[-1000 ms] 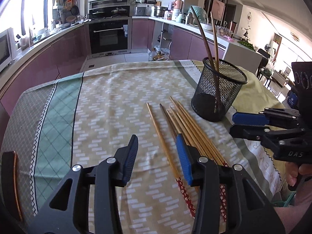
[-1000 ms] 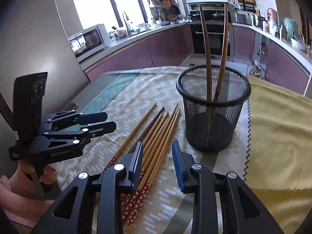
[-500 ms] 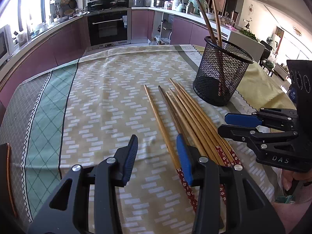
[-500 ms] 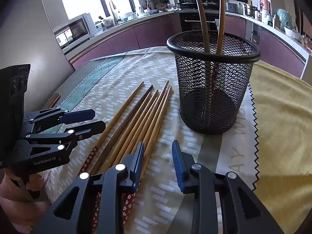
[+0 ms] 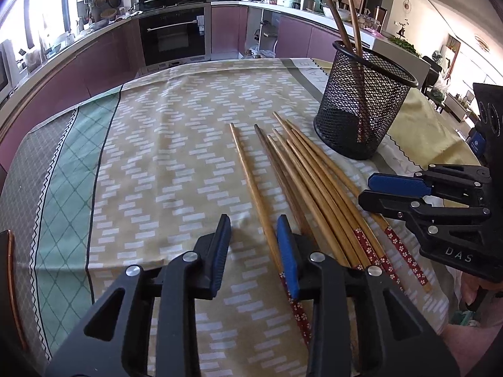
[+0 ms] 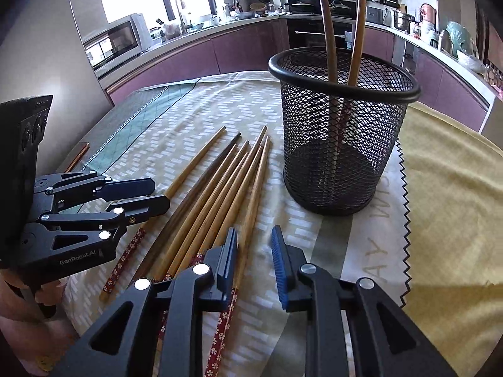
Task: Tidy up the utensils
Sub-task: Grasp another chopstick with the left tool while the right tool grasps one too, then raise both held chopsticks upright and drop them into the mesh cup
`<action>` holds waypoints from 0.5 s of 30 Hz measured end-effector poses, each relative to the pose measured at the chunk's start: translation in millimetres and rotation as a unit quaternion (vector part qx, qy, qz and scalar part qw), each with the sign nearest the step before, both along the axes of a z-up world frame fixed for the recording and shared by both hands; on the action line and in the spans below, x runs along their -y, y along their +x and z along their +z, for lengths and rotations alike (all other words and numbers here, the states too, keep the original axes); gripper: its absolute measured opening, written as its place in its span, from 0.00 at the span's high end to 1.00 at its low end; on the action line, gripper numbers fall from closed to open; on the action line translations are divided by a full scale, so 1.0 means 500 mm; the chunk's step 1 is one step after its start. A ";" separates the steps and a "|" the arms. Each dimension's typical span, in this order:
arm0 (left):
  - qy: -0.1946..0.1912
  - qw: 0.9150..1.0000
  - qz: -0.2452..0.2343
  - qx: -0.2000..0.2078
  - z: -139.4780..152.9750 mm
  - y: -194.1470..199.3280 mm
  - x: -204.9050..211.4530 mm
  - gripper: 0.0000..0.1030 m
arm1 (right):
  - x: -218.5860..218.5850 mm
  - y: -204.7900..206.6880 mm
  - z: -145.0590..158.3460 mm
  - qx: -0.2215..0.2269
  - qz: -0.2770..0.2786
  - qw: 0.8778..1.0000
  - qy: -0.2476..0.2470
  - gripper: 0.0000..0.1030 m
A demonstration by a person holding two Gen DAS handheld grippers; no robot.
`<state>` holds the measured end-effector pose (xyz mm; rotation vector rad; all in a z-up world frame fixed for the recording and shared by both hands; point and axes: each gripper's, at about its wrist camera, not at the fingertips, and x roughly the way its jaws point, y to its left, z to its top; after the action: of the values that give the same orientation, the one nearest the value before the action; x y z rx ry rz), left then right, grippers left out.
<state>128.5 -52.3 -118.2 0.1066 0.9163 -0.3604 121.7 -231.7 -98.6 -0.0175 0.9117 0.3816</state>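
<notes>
Several wooden chopsticks (image 5: 301,182) with red flowered ends lie side by side on the tablecloth; they also show in the right wrist view (image 6: 217,194). A black mesh holder (image 5: 361,106) stands behind them with two chopsticks (image 6: 330,31) upright in it; it also shows in the right wrist view (image 6: 339,132). My left gripper (image 5: 253,238) is open, low over the leftmost chopstick (image 5: 251,185), which runs between the jaws. My right gripper (image 6: 253,248) is open, low over the rightmost chopsticks' near ends.
The table carries a patterned cloth (image 5: 157,157) with a green band and a yellow cloth (image 6: 456,204) at the right. A phone (image 5: 9,282) lies at the left table edge. Kitchen counters and an oven (image 5: 174,36) stand beyond the table.
Both grippers have moved forward and down toward the chopsticks. The holder and chopsticks look nearer. Both stay open.
</notes>
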 end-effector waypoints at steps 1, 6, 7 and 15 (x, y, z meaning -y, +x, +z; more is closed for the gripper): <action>0.000 1.000 0.000 -0.001 0.000 0.001 -0.001 0.70 | -0.002 0.001 -0.002 -0.001 -0.001 1.000 -0.004 0.82; 0.008 1.000 0.002 -0.001 0.003 0.016 0.006 0.70 | -0.015 0.013 -0.004 0.003 -0.001 1.000 -0.015 0.82; 0.008 1.000 0.002 -0.002 0.003 0.022 0.008 0.70 | -0.018 0.017 -0.005 0.004 -0.001 1.000 -0.017 0.82; 0.011 1.000 0.009 -0.009 0.001 0.058 0.023 0.83 | -0.026 0.043 -0.006 0.007 -0.006 1.000 -0.016 0.88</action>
<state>157.4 -63.7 -117.8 0.1157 0.9379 -0.3355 143.0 -218.9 -101.7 -0.0435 0.9038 0.3560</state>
